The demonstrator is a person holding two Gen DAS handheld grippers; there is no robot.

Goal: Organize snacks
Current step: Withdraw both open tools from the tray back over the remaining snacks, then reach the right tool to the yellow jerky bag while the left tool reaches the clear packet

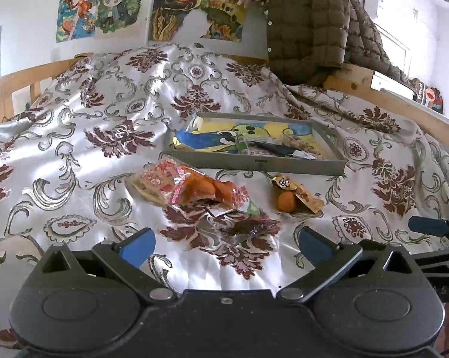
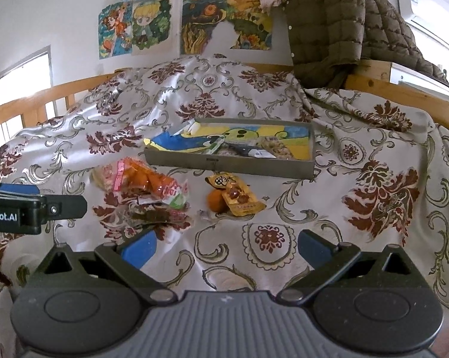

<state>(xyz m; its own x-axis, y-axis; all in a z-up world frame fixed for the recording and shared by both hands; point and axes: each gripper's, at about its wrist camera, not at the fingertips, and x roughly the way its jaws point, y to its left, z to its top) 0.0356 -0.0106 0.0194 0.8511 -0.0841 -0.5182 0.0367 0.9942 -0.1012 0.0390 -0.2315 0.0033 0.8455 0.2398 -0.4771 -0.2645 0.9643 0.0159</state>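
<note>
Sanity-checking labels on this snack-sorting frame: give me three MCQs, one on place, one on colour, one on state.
1. Where is the yellow snack packet?
A. inside the tray
B. on the bedspread in front of the tray
C. in a gripper

2. What colour is the round snack beside that packet?
A. orange
B. green
C. white

3. How is the left gripper?
A. shut on a packet
B. open, holding nothing
C. out of view

Answers:
1 B, it lies on the bedspread short of the grey tray.
2 A, it shows plainly orange in both views.
3 B, its blue fingers stand wide apart with only cloth between them.
</note>
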